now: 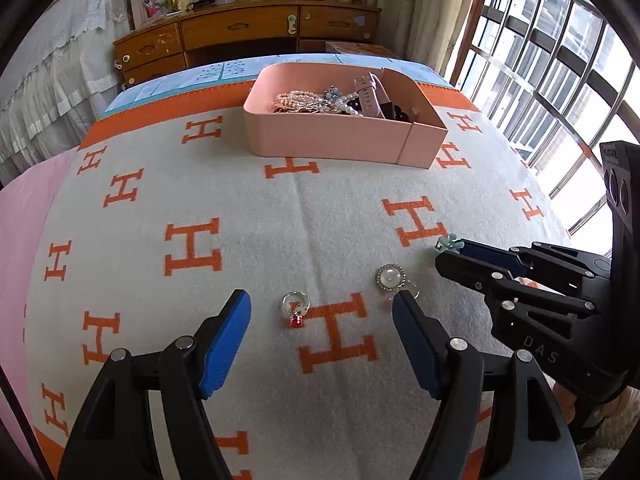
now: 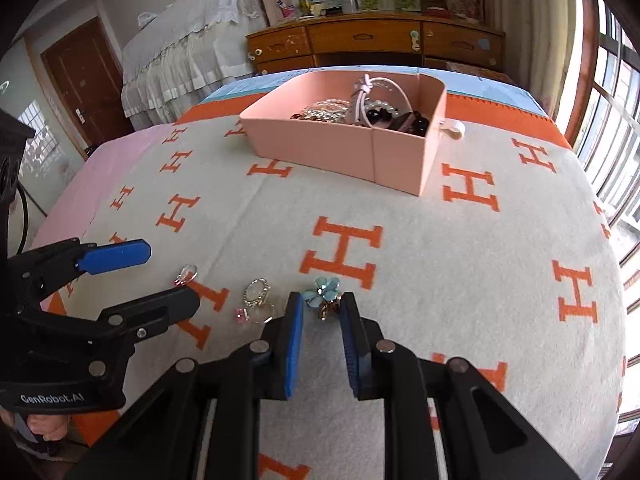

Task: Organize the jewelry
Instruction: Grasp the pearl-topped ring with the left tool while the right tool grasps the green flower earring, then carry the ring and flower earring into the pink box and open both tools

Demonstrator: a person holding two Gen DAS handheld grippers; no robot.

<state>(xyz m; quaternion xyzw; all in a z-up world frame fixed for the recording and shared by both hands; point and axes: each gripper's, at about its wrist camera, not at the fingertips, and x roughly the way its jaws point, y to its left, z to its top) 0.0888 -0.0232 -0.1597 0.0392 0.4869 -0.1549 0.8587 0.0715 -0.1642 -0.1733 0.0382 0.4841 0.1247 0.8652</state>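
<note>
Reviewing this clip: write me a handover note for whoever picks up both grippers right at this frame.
Left gripper: open, empty, low over the blanket, with the red-stone ring between its fingers.
Right gripper: partly open around the blue flower piece, not yet clamped.
Also loose on the blanket: the round white-stone ring and, beside it, a small ring with a pink stone.
Done: the pink box at the far end already holds pearl strands, a watch strap and dark beads.
Left: grip the flower piece and the ring, carry both to the box, then collect the other two.
</note>
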